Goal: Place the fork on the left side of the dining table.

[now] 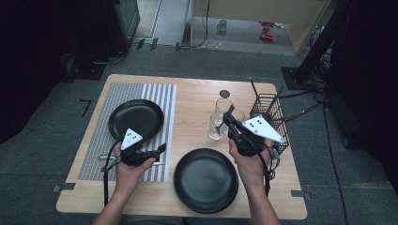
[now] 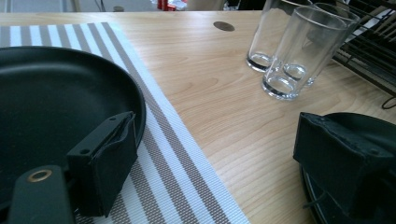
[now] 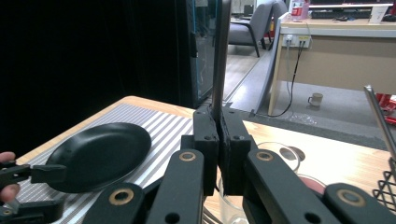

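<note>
Table (image 1: 197, 101) of pale wood, striped placemat (image 1: 101, 136), grey carpet (image 1: 42, 154)

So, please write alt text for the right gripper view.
The right claw is shut on a thin dark upright utensil handle. Beyond it, a round black plate lies on a striped grey-and-white placemat on the light wooden table.
</note>
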Demonstrator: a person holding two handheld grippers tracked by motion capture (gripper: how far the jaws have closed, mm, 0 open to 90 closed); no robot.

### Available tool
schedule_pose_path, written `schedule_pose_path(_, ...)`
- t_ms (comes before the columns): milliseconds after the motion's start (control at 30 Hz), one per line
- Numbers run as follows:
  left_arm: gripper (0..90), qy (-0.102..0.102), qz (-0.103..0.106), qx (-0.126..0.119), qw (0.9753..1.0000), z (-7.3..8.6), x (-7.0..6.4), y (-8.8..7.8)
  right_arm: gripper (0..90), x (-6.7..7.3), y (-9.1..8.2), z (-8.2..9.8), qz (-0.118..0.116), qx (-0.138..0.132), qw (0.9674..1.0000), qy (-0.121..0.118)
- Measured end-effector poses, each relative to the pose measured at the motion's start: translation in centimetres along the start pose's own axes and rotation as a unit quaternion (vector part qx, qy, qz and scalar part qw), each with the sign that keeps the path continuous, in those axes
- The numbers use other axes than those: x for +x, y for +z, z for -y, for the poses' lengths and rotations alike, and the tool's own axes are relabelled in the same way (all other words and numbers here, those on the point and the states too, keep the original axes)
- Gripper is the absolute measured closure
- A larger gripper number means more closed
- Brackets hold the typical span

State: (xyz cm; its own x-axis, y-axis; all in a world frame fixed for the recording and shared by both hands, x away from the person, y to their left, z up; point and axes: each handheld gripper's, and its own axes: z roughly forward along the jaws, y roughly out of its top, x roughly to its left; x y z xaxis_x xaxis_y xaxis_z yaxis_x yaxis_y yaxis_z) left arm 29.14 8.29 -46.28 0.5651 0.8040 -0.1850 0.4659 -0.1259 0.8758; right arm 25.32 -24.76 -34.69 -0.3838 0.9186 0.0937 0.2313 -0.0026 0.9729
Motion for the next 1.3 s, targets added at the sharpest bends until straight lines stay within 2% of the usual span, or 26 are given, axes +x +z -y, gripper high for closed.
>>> schedule_pose_path(600, 13.9, 0.009, 0.029, -0.004, 0.9995, -0.6, -2.0, 1.5, 88.1, 2.0, 0.9, 0.3, -0.027, 0.000, 0.9996, 0.002)
schedule_pose_path(933, 13.9, 0.014, 0.032, -0.008, 0.9994, -0.6, -2.4, 2.0, 88.1, 2.9, 1.4, 0.7, -0.041, 0.003, 0.9992, 0.002)
schedule_pose_path(1300, 14.7, 0.024, 0.052, -0.023, 0.9981, -0.9, -3.5, 2.6, 88.0, 4.1, 1.8, 1.1, -0.054, 0.003, 0.9985, 0.004)
